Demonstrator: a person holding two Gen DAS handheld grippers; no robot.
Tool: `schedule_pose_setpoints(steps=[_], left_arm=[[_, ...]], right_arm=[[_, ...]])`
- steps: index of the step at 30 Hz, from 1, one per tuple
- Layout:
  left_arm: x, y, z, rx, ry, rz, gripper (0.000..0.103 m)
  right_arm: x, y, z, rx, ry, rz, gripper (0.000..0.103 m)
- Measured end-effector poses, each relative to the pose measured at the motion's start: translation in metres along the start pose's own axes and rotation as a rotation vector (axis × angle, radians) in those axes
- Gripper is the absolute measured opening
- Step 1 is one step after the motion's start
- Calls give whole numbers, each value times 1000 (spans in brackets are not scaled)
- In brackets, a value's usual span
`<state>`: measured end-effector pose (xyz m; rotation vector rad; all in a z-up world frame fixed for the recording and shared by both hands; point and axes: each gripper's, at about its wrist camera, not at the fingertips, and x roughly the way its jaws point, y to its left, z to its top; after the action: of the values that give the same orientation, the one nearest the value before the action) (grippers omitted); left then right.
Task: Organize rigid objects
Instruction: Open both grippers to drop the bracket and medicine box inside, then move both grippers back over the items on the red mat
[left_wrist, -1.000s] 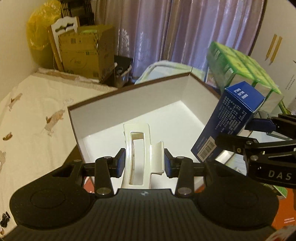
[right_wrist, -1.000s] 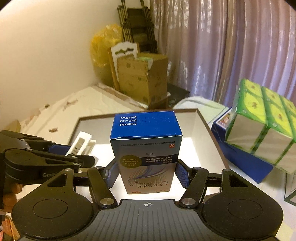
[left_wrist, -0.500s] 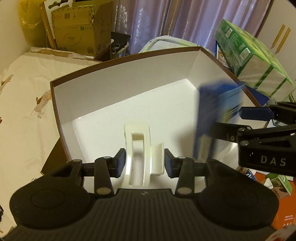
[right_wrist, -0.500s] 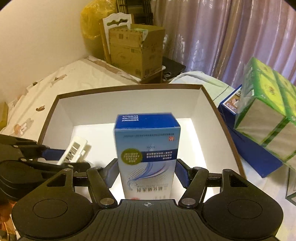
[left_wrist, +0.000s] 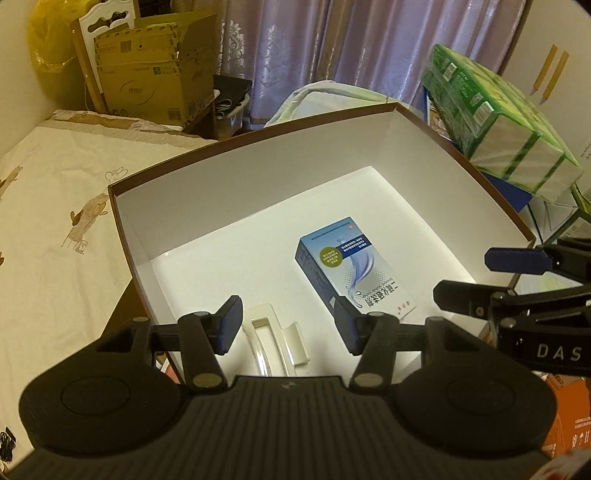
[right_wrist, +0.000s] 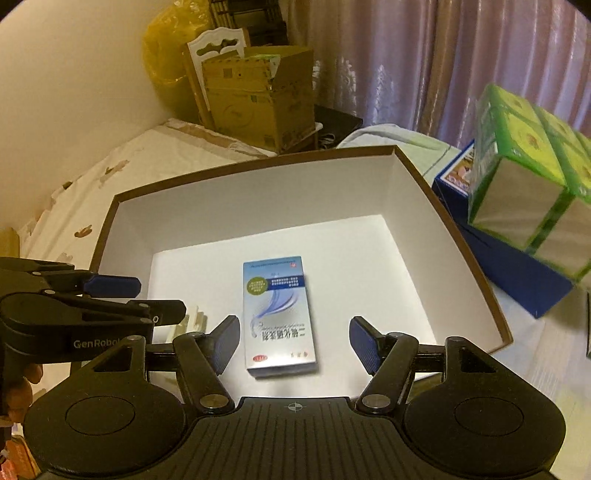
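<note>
A large brown-rimmed box with a white inside (left_wrist: 258, 177) (right_wrist: 258, 206) lies below both grippers. A blue and white carton (left_wrist: 354, 273) (right_wrist: 279, 317) lies flat on the box floor. A cream plastic clip (left_wrist: 275, 341) lies on the floor near the front wall; in the right wrist view it (right_wrist: 194, 319) is mostly hidden behind the left gripper. My left gripper (left_wrist: 290, 325) is open and empty above the clip. My right gripper (right_wrist: 293, 341) is open and empty above the carton.
A green wrapped multipack (left_wrist: 506, 122) (right_wrist: 532, 173) rests on a dark blue box (right_wrist: 517, 269) right of the box. A cardboard carton (left_wrist: 147, 77) (right_wrist: 258, 96) and purple curtains stand behind. A patterned cream sheet (left_wrist: 48, 206) lies to the left.
Both grippers opened. The clip dropped from my left gripper and the carton from my right gripper; both now lie flat on the box floor.
</note>
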<state>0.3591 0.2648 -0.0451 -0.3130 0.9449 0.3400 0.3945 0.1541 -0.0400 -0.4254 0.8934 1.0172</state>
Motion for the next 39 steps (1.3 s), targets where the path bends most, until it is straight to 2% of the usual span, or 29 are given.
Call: schedule_pose_setpoints(steps=[25,33,39], left_arm=[[-45,-8,-14,44,-72,-37,51],[-74,-25,-32,68,-112,-52,51],[-93,-51,-66,97,-119,-91,51]], right_arm=[[-43,13,-24,82,-75,-2,63],[-72,10,-48,121,-112,21,63],[-106,-4,-86,126,-152,4,63]])
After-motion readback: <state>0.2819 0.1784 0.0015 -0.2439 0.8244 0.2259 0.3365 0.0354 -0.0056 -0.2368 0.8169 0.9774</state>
